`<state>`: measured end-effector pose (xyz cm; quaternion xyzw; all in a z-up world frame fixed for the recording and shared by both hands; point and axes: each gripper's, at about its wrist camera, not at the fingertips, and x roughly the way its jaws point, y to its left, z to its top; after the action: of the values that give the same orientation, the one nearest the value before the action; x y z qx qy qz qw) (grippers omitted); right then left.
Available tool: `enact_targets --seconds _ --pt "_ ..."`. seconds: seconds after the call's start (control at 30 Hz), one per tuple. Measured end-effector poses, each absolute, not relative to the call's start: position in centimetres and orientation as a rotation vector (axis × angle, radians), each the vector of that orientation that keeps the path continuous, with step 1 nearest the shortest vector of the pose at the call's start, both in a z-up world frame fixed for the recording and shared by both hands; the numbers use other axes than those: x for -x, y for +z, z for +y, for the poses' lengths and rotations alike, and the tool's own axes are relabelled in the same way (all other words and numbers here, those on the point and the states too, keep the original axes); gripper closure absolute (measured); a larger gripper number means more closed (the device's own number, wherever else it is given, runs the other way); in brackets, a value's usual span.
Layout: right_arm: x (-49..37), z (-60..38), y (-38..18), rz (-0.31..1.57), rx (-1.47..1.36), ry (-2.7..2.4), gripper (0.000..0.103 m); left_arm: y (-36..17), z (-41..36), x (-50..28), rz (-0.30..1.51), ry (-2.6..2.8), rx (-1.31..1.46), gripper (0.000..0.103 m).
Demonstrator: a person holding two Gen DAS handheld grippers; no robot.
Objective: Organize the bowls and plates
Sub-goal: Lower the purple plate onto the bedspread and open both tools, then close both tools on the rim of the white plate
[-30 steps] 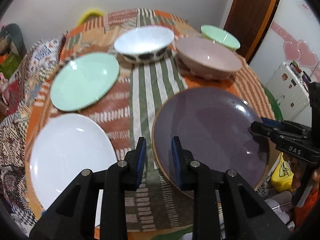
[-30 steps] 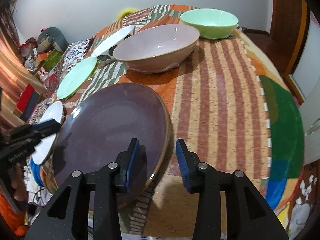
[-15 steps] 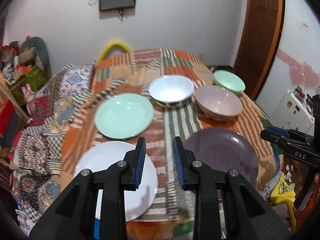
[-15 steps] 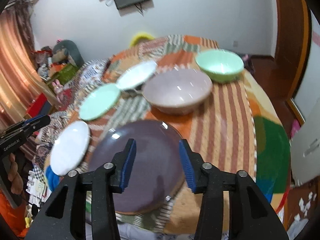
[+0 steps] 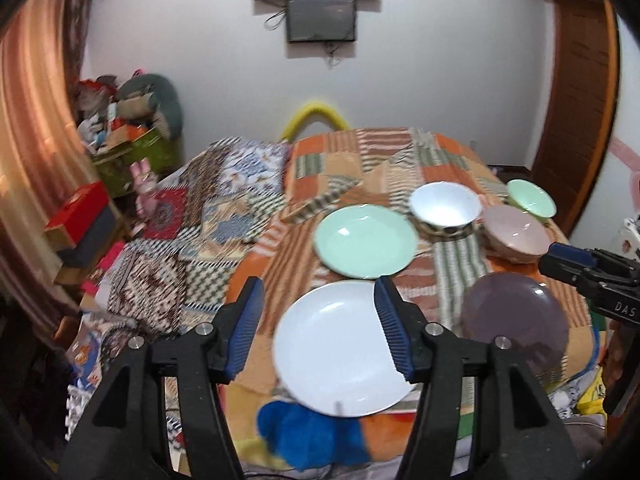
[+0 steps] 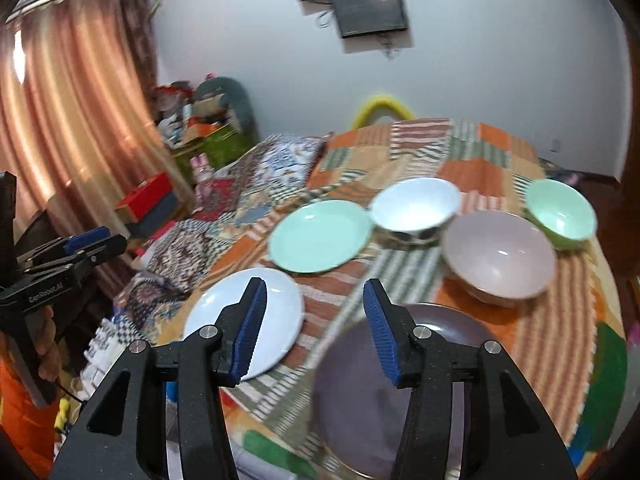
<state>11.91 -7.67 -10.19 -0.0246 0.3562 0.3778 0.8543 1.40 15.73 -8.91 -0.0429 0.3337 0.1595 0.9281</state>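
Note:
On the patchwork-covered round table [image 5: 360, 160] lie a white plate [image 5: 336, 348], a mint-green plate [image 5: 366, 240] and a purple plate [image 5: 516, 320]. Behind them stand a white bowl [image 5: 444, 206], a pink bowl [image 5: 514, 232] and a small green bowl [image 5: 530, 198]. My left gripper [image 5: 318, 320] hangs high above the table's near edge over the white plate [image 6: 256, 316], jaws opening with nothing between them. My right gripper [image 6: 314, 320] hovers above the purple plate [image 6: 384, 396], jaws also opening and empty. It shows in the left wrist view as the right gripper [image 5: 576, 264].
A patterned quilt-covered surface [image 5: 192, 240] adjoins the table on the left, with red boxes [image 5: 80, 216] and a cluttered green crate [image 5: 136, 152] beyond. A curtain [image 6: 72, 120] hangs at left, a dark screen [image 5: 320, 20] on the far wall, a wooden door [image 5: 576, 92] at right.
Both grippers have risen and drawn back from just above the purple plate, so the whole table now shows. Both pairs of jaws stand wider apart than before, the left most of all.

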Motion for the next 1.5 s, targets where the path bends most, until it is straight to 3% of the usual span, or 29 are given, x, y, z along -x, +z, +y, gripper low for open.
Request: enact_targets --seconds 0.67,1.0,1.2,1.5 --pt "-13.6 1.7 -19.2 1.035 0.161 0.81 0.056 -23.2 24.6 -4.2 0.954 0.298 0.334 0.045" --pt "-14.4 3.2 -21.9 1.115 0.192 0.772 0.056 -26.4 25.6 -5.7 1.008 0.249 0.381 0.045" --pt "-14.9 3.9 -22.9 1.146 0.198 0.769 0.056 -27.5 26.1 -6.2 1.025 0.221 0.416 0.058" --pt "-15.0 4.5 -23.7 1.165 0.237 0.744 0.066 -27.8 25.8 -6.5 1.015 0.167 0.447 0.075"
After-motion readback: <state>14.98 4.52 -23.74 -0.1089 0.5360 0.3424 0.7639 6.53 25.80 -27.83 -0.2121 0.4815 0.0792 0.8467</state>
